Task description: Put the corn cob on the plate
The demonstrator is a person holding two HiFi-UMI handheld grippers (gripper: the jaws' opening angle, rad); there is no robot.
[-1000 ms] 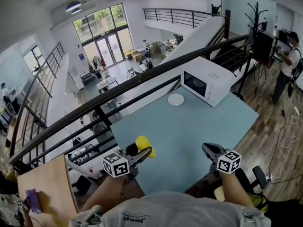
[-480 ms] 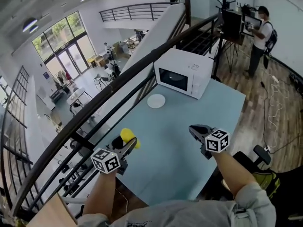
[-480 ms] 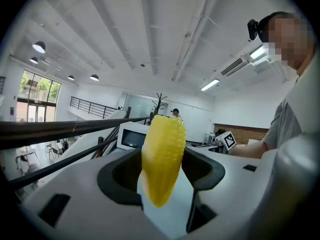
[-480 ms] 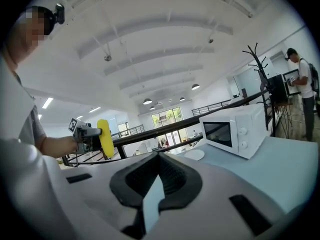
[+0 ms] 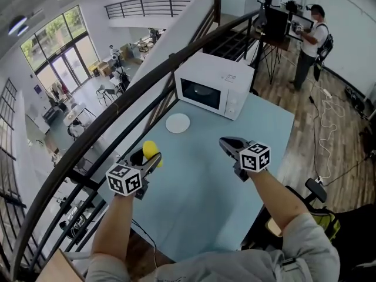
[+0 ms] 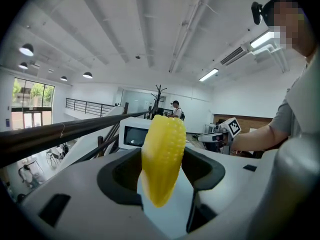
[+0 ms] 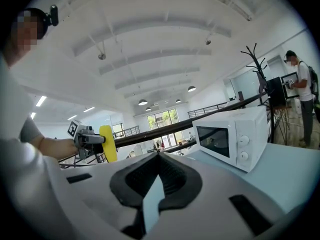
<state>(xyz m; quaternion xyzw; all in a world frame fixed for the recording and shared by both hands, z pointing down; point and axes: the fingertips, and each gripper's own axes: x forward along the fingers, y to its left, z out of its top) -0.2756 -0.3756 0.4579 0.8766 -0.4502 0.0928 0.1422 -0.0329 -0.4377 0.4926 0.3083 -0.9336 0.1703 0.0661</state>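
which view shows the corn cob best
Left gripper view: the yellow corn cob fills the centre, clamped in the left gripper's fingers. Head view shows only its tip; right gripper view shows it small.

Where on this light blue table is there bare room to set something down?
The light blue table is bare across its middle and near end, between the left gripper holding the yellow corn cob and the right gripper, and right of the round white plate. The far end is crowded by the white microwave.
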